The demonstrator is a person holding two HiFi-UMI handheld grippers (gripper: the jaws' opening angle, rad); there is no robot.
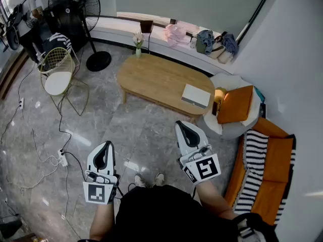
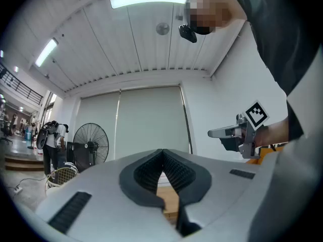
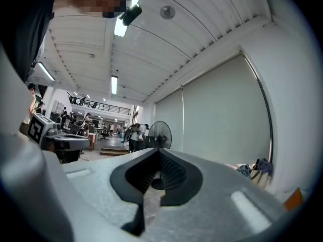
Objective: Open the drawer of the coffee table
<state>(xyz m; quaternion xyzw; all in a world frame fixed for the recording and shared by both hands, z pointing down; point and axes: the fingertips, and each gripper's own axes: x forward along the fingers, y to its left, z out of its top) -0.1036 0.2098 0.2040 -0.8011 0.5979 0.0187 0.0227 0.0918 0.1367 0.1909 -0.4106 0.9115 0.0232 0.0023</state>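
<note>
The ribbed dark fingers (image 2: 146, 173) of the left gripper (image 1: 107, 145) are clenched tip to tip with nothing caught in them. The right gripper (image 1: 181, 126) looks the same, its fingers (image 3: 174, 173) meeting at the tip and empty. Both are held level out in front of the person, side by side but well apart, over bare grey stone floor (image 1: 136, 130), with the person's shoes (image 1: 146, 179) just below and between them.

Ahead of them, and touched by neither, stands the coffee table (image 1: 151, 77), an oval wooden top on slim legs. From above only the top shows, so I cannot make out the drawer. A flat white box (image 1: 196, 95) lies near the table's right end, and a small vase (image 1: 138, 42) of flowers stands at its far left edge.

Just beside the table's right end is a round white side table (image 1: 227, 130) carrying a flat orange item (image 1: 234, 105). Nearer the person on that side runs a sofa (image 1: 267, 170) in orange with black-and-white stripes. Off to the left are a wire chair (image 1: 56, 69) and, behind it, a black standing fan (image 1: 75, 4). A low ledge (image 1: 116, 26) runs along the far wall, with bundled clothes and bags towards its right end.
</note>
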